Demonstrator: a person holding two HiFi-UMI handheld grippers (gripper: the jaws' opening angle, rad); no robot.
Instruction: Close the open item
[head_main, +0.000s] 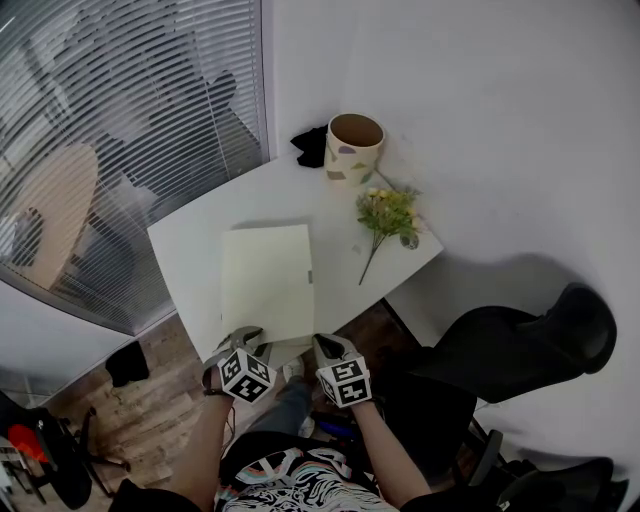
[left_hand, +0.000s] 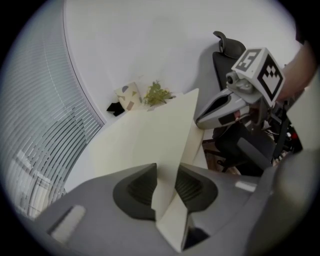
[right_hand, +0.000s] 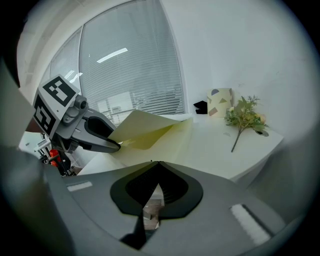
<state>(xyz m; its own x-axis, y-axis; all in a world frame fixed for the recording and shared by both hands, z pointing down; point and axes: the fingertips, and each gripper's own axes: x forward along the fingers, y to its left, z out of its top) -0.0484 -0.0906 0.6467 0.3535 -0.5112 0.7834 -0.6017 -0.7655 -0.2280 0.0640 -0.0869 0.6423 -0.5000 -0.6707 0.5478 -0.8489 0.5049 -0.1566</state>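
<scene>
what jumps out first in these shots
A pale yellow folder lies in the middle of the white table, its raised cover standing between the parted jaws of the left gripper at the near edge. At the far corner a speckled cup stands with a sprig of flowers lying beside it.

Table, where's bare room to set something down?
Free: the table strip between the folder and the blinds, and the patch between the folder and the flowers. Crowded: the far corner, with the cup, a black item and the flowers.
</scene>
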